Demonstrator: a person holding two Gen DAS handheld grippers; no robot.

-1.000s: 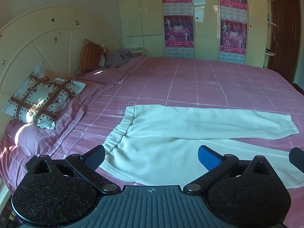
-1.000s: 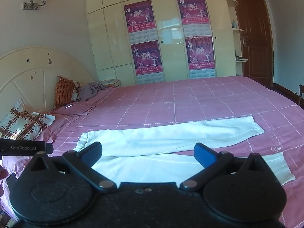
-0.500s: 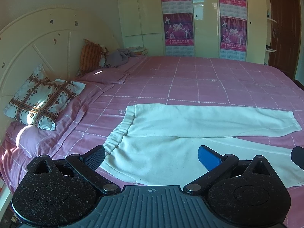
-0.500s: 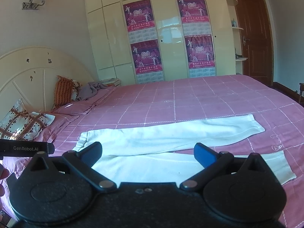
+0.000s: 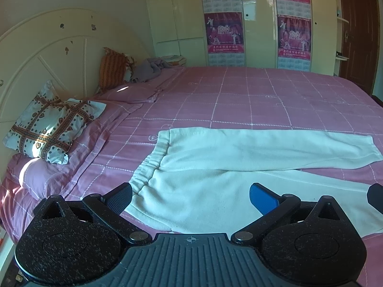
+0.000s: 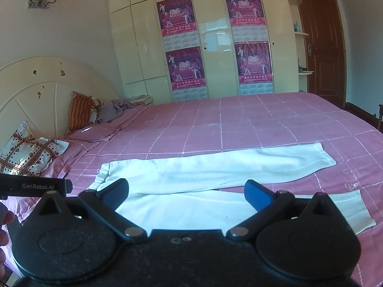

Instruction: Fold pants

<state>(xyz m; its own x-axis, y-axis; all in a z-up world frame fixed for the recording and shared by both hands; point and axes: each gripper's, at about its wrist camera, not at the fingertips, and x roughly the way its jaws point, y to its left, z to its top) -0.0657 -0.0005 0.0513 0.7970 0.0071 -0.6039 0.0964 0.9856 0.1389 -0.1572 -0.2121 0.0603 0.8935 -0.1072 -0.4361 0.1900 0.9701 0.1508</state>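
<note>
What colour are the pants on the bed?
White pants, clearest in the right wrist view.

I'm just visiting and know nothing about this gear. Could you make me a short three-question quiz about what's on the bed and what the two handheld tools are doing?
1. True or false: the white pants lie spread flat on the pink bedspread, legs apart.
2. Which end of the pants lies nearer the headboard? A) waistband B) leg cuffs
3. Fill in: the left tool and right tool both have their jaws ____, holding nothing.

Key: 1 true; 2 A; 3 open.
</note>
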